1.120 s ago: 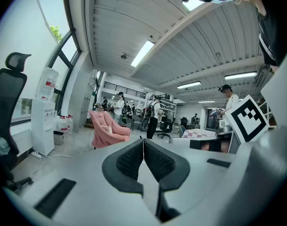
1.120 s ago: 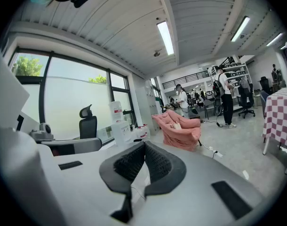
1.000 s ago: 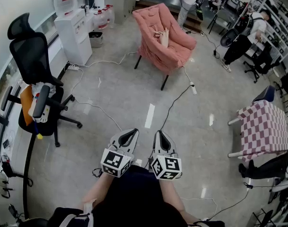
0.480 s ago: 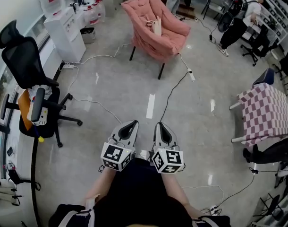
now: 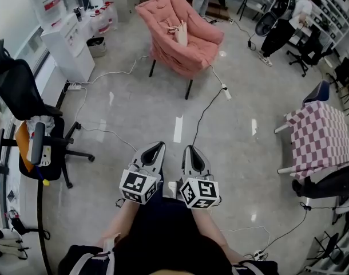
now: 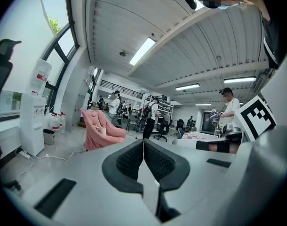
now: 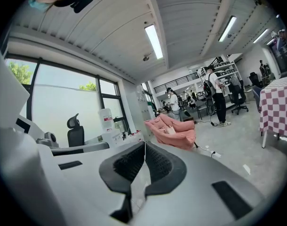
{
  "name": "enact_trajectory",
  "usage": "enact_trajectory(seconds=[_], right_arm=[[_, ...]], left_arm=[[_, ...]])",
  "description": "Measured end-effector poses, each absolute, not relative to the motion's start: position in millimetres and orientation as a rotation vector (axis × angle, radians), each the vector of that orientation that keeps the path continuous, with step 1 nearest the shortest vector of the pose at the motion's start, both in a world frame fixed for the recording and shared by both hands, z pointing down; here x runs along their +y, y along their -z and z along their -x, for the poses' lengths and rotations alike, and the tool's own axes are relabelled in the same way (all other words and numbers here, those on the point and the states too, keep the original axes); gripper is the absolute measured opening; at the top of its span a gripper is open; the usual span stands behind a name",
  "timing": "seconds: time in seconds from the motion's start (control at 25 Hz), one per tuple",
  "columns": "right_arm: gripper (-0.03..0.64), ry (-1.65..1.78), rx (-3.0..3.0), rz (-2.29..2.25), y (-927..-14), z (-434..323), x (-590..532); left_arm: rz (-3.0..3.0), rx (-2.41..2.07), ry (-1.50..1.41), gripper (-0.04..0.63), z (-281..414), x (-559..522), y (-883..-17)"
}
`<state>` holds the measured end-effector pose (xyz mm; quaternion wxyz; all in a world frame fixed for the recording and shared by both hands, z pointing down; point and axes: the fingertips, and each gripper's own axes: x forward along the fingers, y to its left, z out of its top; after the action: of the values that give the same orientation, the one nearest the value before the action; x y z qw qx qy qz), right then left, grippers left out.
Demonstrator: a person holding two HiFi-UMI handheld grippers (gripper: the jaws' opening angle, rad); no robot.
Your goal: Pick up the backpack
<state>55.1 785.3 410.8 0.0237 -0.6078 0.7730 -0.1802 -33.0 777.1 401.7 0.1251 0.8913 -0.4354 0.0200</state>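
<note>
A small beige backpack (image 5: 179, 32) rests on the seat of a pink armchair (image 5: 191, 53) at the far end of the floor. It also shows far off in the left gripper view, as the backpack (image 6: 102, 130) on the armchair (image 6: 97, 134), and in the right gripper view, as the backpack (image 7: 170, 130) on the armchair (image 7: 177, 132). My left gripper (image 5: 156, 148) and right gripper (image 5: 192, 150) are held side by side, well short of the chair. Both are shut with nothing between the pads, as the left gripper (image 6: 143, 155) and right gripper (image 7: 144, 160) show close up.
Cables (image 5: 206, 110) and a power strip (image 5: 226, 92) cross the floor toward the armchair. A black office chair (image 5: 26, 110) and a white water dispenser (image 5: 64, 46) stand at the left. At the right stands a checkered table (image 5: 323, 136). People (image 5: 286, 27) are at the back.
Both grippers and the view have moved forward toward the pink armchair, which now lies nearer the centre. The office chair has slid toward the left edge. Both jaws stay shut.
</note>
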Motion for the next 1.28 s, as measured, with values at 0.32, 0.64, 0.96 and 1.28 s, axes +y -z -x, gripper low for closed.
enact_trajectory(seconds=[0.32, 0.64, 0.96, 1.28], right_arm=[[0.032, 0.594, 2.373, 1.891, -404, -58, 681], [0.032, 0.599, 2.350, 1.933, -395, -56, 582], [0.032, 0.576, 2.345, 1.948, -391, -45, 508], [0.032, 0.595, 2.304, 1.980, -397, -38, 452]], left_arm=[[-2.594, -1.261, -0.059, 0.018, 30, 670, -391], [-2.589, -1.243, -0.073, 0.018, 38, 569, -381], [-2.618, -1.221, -0.066, 0.018, 49, 490, -375], [-2.627, -1.185, -0.074, 0.018, 58, 431, -380]])
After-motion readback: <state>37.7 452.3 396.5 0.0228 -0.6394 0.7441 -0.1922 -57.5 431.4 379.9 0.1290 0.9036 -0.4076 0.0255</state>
